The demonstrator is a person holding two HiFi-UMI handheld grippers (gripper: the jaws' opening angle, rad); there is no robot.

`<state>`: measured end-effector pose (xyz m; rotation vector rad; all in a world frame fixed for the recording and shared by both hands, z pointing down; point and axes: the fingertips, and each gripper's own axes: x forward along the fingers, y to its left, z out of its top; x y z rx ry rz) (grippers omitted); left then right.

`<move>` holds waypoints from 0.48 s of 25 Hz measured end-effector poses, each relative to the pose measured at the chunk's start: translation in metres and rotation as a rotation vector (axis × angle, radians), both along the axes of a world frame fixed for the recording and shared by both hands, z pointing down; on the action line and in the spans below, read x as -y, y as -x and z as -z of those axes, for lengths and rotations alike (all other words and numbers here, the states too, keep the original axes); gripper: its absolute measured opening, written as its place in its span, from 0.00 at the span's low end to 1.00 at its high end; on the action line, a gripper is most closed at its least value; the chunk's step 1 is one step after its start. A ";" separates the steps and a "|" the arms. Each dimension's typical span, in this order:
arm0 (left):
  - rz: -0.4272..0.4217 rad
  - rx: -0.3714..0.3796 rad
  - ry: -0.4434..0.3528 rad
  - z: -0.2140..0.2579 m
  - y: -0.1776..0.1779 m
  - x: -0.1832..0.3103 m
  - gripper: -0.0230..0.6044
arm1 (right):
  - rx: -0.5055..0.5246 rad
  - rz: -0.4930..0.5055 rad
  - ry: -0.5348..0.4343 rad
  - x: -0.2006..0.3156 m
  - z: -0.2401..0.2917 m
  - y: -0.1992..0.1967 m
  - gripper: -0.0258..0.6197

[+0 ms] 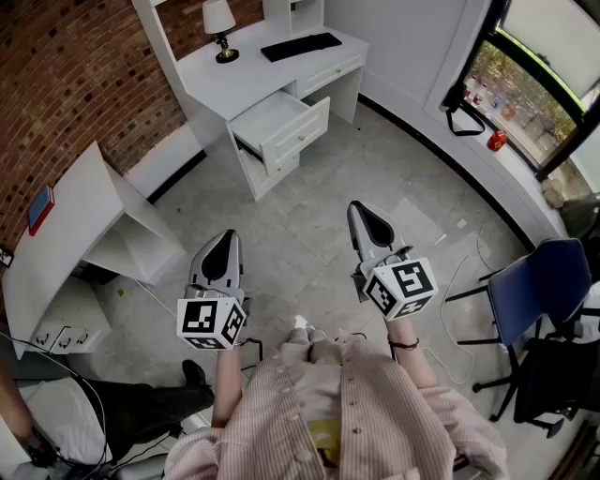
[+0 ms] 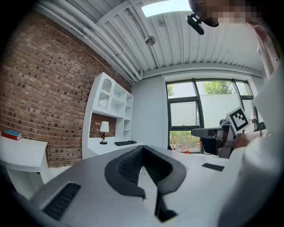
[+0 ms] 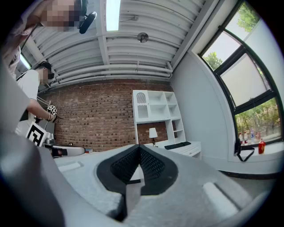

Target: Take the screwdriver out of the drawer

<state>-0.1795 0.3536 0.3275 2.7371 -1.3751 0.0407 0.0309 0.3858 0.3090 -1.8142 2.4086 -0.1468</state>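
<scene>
Left tongs (image 1: 226,238) and right tongs (image 1: 361,212) are both fully closed on nothing and held level out front. That reads as a carry posture, since the person stands well back from the white tabletop (image 1: 246,73). Its top drawer (image 1: 303,131) is pulled open, so the screwdriver is presumably inside, but I can't make it out from here; nothing is grabbed yet.

A small lamp (image 1: 219,26) and a black keyboard (image 1: 300,46) stood on the white bench (image 1: 234,82) by the brick wall (image 1: 66,84); a blue chair (image 1: 530,291) stood well apart, near the window (image 1: 525,94).
</scene>
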 end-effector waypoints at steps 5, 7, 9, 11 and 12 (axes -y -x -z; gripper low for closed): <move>0.000 -0.006 0.002 -0.001 -0.005 -0.003 0.03 | 0.005 -0.003 0.006 -0.002 -0.004 -0.009 0.05; -0.007 -0.008 0.000 0.000 -0.008 -0.001 0.03 | 0.016 -0.006 0.012 0.000 -0.007 -0.011 0.05; -0.004 -0.009 -0.001 0.001 -0.009 0.002 0.03 | 0.024 -0.007 0.010 0.002 -0.007 -0.013 0.05; 0.000 -0.012 0.001 0.001 -0.011 0.003 0.03 | 0.026 -0.004 0.008 0.003 -0.006 -0.016 0.05; 0.001 -0.013 0.003 0.001 -0.013 0.003 0.03 | 0.026 -0.003 0.009 0.004 -0.006 -0.018 0.05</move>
